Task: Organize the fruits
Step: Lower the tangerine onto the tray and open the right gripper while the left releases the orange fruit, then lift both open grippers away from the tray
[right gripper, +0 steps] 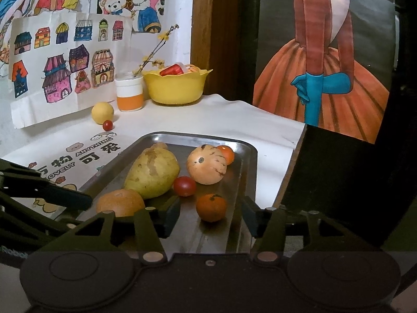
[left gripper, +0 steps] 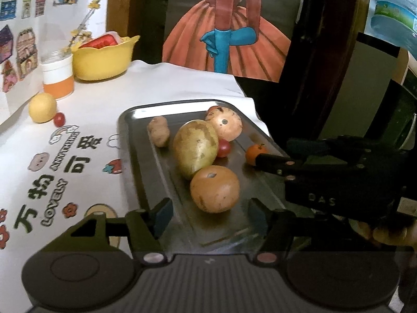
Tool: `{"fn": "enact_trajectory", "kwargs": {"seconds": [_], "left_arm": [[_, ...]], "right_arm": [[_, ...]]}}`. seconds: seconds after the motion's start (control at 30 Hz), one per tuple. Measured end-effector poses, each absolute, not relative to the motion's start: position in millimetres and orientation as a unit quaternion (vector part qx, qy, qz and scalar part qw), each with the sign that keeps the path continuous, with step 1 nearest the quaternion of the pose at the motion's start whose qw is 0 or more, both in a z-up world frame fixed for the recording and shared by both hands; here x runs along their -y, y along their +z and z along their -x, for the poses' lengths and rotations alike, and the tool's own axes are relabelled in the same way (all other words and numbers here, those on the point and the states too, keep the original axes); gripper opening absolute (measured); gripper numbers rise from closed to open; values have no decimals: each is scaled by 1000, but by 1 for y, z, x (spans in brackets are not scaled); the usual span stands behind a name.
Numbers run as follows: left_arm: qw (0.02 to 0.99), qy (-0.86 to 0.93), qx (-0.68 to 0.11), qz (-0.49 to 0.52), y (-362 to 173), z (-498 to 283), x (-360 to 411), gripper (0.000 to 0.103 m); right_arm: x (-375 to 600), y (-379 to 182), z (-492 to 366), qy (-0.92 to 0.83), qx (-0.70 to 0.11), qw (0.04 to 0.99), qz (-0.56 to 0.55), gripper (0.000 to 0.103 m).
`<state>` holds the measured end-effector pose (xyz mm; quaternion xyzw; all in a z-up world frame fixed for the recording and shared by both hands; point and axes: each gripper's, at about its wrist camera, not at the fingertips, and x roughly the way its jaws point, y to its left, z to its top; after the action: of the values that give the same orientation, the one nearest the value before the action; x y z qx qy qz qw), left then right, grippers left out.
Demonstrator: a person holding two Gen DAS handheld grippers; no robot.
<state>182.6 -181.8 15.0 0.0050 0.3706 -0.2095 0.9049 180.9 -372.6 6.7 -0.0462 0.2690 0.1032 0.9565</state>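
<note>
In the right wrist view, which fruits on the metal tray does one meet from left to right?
Brown round fruit → large yellow-green mango → cherry tomato → small tangerine. The striped fruit and the orange one behind it overlap these, so I omit them.

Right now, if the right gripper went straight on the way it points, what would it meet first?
Probably the small orange mandarin on the metal tray: it lies just ahead between the open jaws of the right gripper, though depth is uncertain.

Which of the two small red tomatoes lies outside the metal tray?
The cherry tomato beside the yellow fruit on the tablecloth; the other tomato sits inside the tray.
</note>
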Motion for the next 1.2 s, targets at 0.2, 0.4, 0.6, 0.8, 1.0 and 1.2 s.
{"fn": "enact_trajectory", "kwargs": {"seconds": [0.2, 0.4, 0.6, 0.8, 1.0, 1.2], "left_arm": [[911, -194, -363, 9, 23, -172, 166, 77], [918, -181, -353, 19, 30, -161, 156, 87], [925, -167, -339, 33, 37, -148, 144, 99], [931, -167, -323, 27, 44, -128, 136, 102], [931, -165, -324, 38, 46, -110, 123, 102], [932, -156, -324, 42, 47, -92, 105, 102]], "right_arm": [[372, 14, -166, 103, -263, 958, 43, 68], [370, 23, -148, 105, -258, 960, 28, 81], [370, 32, -127, 105, -255, 961, 16, 92], [362, 43, -102, 106, -252, 962, 20, 99], [352, 49, -78, 107, -254, 961, 25, 102], [338, 52, -55, 108, -257, 960, 32, 102]]}}
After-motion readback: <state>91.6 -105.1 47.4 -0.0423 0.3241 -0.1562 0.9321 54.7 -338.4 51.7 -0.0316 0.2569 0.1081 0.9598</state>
